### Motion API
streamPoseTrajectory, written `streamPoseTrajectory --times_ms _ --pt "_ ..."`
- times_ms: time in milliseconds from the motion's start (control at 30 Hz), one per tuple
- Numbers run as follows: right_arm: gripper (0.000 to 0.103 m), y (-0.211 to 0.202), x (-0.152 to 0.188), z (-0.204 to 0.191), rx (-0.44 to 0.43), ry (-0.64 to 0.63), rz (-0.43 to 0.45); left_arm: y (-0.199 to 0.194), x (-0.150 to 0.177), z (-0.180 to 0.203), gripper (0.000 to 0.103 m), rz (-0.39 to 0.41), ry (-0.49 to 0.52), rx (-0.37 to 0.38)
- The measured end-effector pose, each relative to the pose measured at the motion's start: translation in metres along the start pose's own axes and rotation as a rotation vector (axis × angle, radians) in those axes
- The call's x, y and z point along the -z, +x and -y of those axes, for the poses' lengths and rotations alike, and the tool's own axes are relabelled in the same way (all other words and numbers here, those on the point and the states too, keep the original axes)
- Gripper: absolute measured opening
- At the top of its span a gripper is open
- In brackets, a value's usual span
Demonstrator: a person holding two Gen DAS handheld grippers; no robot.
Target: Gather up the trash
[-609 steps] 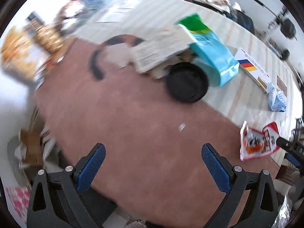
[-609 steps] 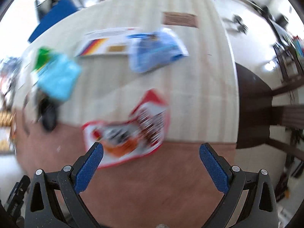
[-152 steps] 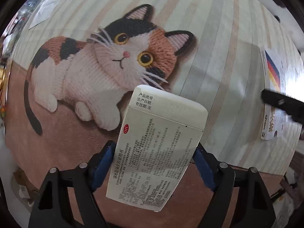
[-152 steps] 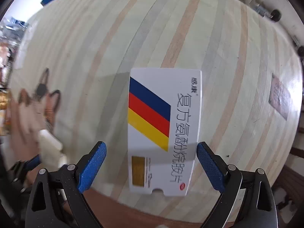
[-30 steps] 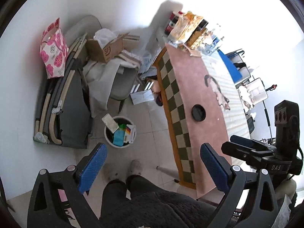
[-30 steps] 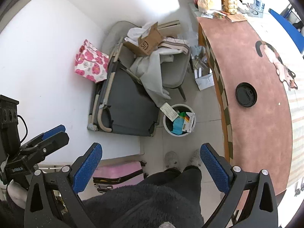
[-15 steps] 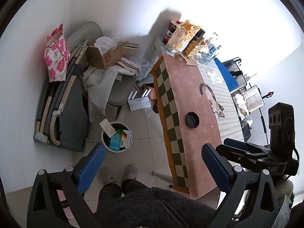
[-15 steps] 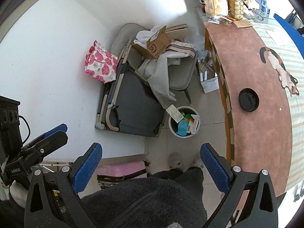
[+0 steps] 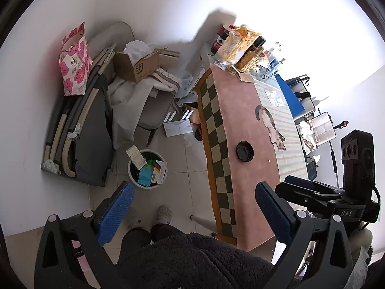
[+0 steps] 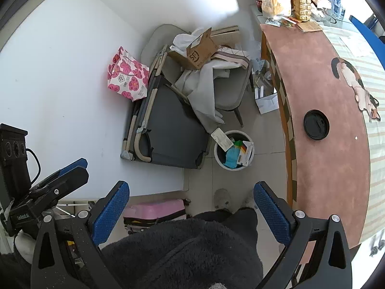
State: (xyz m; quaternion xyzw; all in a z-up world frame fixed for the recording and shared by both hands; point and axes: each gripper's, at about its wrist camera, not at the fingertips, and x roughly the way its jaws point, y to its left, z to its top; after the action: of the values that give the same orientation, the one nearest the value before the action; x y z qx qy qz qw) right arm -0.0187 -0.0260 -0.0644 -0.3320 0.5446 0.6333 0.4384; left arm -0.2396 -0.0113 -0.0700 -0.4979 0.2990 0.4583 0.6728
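A white waste bin (image 9: 132, 177) stands on the tiled floor beside the table. It holds a white medicine box (image 9: 136, 157), a teal bag (image 9: 145, 176) and a striped carton (image 9: 159, 170). The bin also shows in the right wrist view (image 10: 219, 159). My left gripper (image 9: 192, 212) is open and empty, held high above the floor. My right gripper (image 10: 191, 213) is open and empty, also high up. Each gripper shows in the other's view: the right one (image 9: 310, 190) and the left one (image 10: 62, 175). A black lid (image 9: 244, 151) lies on the table.
The long table (image 9: 240, 110) with a pink cat-pattern cloth runs along the right. Bottles and snack bags (image 9: 240, 45) stand at its far end. A folded cot (image 9: 79, 130), a cluttered chair (image 9: 149, 91) and a flowered bag (image 9: 74, 60) line the wall. The person's legs and slippers (image 9: 164, 214) are below.
Both grippers have risen a little and tilted, so the bin and table look smaller and shifted. Both stay open and empty. The trash stays in the bin.
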Motion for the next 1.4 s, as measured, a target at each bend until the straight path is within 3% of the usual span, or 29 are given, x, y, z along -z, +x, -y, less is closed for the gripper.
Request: streamPoseTrajectory --times_ms 1400 --pt "0.103 0.0068 -0.0075 -0.0057 -0.033 -0.010 -0.037 0.0043 0.0027 -0.0052 0.103 -0.006 -0.014 -0.009"
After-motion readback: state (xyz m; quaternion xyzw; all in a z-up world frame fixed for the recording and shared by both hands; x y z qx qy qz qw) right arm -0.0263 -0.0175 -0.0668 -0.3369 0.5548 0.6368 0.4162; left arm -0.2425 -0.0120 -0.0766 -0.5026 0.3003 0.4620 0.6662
